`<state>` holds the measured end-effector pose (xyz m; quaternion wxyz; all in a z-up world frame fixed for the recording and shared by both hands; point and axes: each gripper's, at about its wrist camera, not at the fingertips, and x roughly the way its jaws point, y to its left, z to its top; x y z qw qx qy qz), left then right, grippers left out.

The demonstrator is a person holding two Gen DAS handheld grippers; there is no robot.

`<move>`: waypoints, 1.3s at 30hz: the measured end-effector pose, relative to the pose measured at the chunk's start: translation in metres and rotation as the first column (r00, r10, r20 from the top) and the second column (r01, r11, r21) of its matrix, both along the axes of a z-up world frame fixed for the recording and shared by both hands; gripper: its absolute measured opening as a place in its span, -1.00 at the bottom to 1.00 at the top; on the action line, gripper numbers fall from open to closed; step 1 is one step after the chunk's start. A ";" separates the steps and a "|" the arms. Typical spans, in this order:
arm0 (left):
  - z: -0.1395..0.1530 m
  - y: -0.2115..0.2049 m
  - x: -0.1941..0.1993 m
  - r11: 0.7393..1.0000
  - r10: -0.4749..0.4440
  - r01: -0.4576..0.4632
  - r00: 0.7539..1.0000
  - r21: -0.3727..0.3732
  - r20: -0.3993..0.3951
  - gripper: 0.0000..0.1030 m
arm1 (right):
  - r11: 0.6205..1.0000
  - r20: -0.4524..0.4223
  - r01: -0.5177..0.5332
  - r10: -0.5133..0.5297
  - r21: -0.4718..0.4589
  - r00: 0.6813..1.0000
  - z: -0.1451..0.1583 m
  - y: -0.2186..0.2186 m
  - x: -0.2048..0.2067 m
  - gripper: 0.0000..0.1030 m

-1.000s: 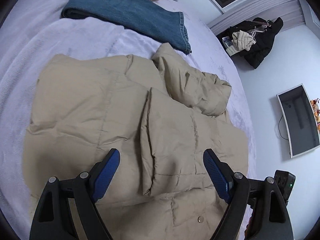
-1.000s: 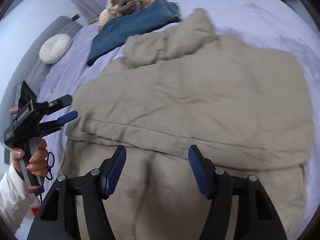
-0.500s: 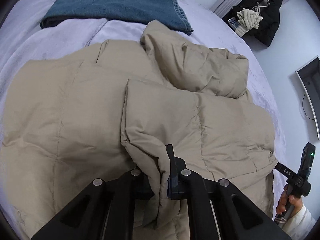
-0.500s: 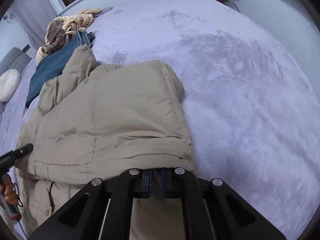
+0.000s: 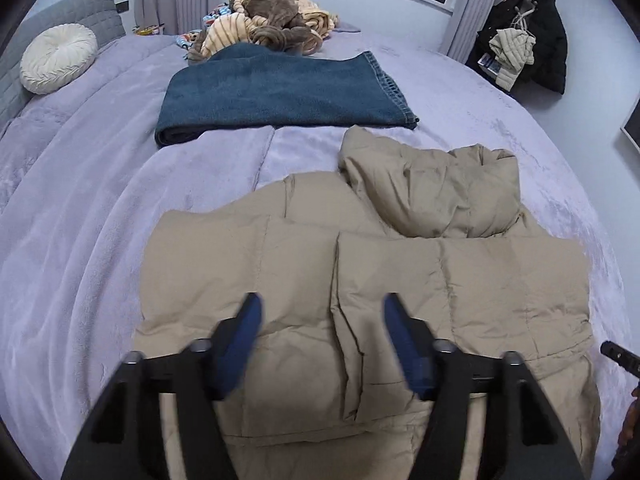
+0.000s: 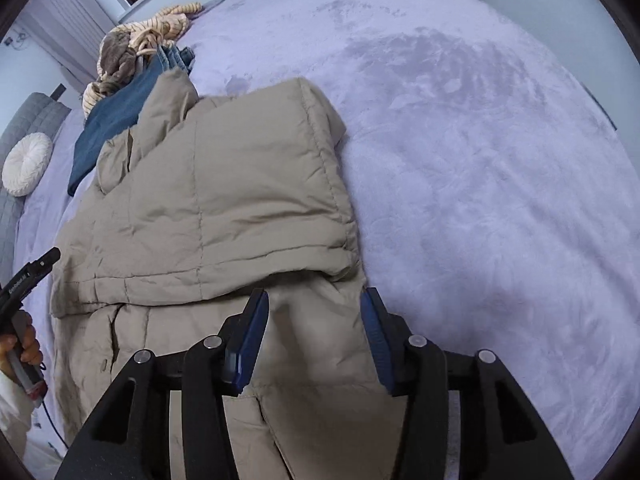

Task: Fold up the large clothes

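The left gripper [image 5: 322,344] hangs over the near part of the tan puffer jacket [image 5: 400,280] with its blue-padded fingers [image 5: 240,336] parted; its jaws have just been opening, and nothing is pinched between them, only the quilted cloth lying below the gap. The edge of a folded-over panel runs up the jacket just under that gap.

The right gripper [image 6: 314,340] likewise stands with its fingers [image 6: 250,336] spread, jaws just having opened, over the jacket's lower right portion near its side edge; no fabric is clamped. Just ahead of its tips lies the hem of a folded-over flap [image 6: 248,200] of the jacket.

The jacket lies spread on the lavender bed cover [image 5: 100,220], toward the near edge of the bed, its hood [image 5: 432,188] bunched on the far side. Beyond the hood, a folded pair of blue jeans [image 5: 280,92] rests flat on the cover, and behind it a heap of striped and brown clothes [image 5: 272,28] sits toward the far edge of the bed. A round white cushion [image 5: 58,58] leans against the grey headboard [image 5: 64,12] at the bed's far left corner.

In the right wrist view, a hand [image 6: 24,344] holding the other gripper's handle shows at the left.
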<state>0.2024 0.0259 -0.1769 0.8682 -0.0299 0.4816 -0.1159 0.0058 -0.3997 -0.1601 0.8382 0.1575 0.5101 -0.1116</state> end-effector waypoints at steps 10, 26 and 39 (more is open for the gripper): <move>-0.058 -0.060 0.002 0.987 -0.098 0.105 0.994 0.122 -0.056 -0.32 | 0.997 -0.041 -0.038 0.040 0.061 0.998 -0.048 0.004 0.089 -0.71; -0.013 -0.032 -0.045 0.988 0.010 0.004 0.996 0.155 -0.086 0.56 | 0.986 -0.017 -0.020 0.023 0.165 1.000 -0.014 -0.001 0.032 -0.14; -0.004 -0.001 -0.149 0.975 0.195 -0.177 0.971 0.133 -0.140 1.00 | 0.954 -0.089 -0.032 0.061 0.298 0.994 -0.027 0.014 -0.042 0.22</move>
